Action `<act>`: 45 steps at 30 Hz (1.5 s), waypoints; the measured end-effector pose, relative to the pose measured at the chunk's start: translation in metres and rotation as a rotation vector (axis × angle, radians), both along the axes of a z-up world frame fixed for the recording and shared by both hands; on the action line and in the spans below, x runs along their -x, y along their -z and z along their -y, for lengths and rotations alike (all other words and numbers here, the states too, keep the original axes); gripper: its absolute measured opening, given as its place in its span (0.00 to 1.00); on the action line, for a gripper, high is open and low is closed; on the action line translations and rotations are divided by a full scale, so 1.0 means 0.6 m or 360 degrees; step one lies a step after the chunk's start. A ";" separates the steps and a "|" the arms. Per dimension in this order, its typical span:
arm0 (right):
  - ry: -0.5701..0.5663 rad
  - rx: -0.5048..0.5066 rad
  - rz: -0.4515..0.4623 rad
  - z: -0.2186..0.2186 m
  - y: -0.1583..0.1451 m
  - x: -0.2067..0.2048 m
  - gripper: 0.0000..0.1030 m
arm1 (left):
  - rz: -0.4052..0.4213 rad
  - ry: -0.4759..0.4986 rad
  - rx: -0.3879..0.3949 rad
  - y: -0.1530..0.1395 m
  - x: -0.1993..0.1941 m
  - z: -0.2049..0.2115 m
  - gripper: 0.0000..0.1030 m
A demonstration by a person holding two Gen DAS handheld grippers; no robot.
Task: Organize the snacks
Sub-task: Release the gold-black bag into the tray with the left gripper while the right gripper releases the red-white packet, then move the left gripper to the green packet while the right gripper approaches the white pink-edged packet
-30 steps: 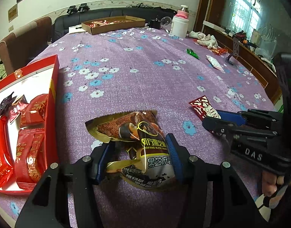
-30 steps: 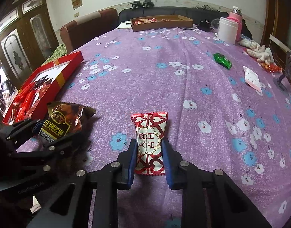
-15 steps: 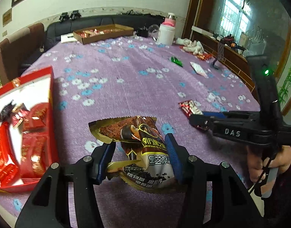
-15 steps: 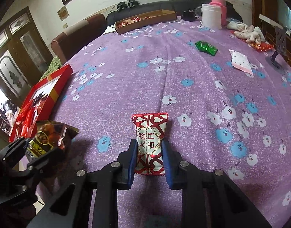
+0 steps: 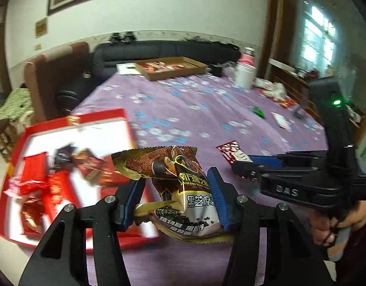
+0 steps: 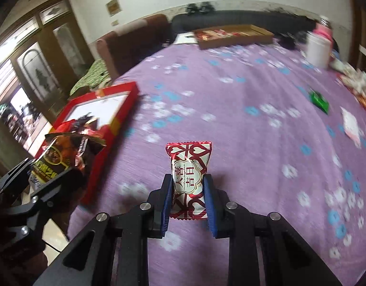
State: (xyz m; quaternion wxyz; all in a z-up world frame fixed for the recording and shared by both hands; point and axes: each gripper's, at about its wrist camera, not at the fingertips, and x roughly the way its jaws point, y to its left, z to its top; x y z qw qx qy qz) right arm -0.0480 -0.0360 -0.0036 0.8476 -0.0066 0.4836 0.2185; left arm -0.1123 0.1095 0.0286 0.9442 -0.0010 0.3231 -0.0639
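Here the left gripper [image 5: 177,197] is clamped on a brown and gold snack bag [image 5: 180,190], holding it in the air by the near right edge of the red box [image 5: 70,121], which has red packets lying inside. The right gripper [image 6: 187,200] pinches a red and white candy packet [image 6: 188,178] upright between its blue pads [image 6: 165,202], above the purple flowered tablecloth [image 6: 242,119].

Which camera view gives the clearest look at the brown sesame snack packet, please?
The left wrist view: the brown sesame snack packet sits centred and sharp in the left gripper. The right wrist view shows it only sideways at the edge.
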 end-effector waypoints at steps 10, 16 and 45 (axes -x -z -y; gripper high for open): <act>-0.0246 -0.0051 0.0078 -0.133 -0.032 -0.014 0.25 | 0.0040 -0.0375 -0.0113 0.005 -0.021 -0.111 0.51; -0.0327 -0.0050 0.0083 -0.188 -0.030 -0.026 0.25 | 0.0026 -0.0516 -0.0143 0.010 -0.028 -0.156 0.51; -0.0063 -0.0268 -0.0069 -0.072 0.025 -0.097 0.42 | 0.0009 -0.0799 -0.0369 0.000 -0.073 -0.157 0.77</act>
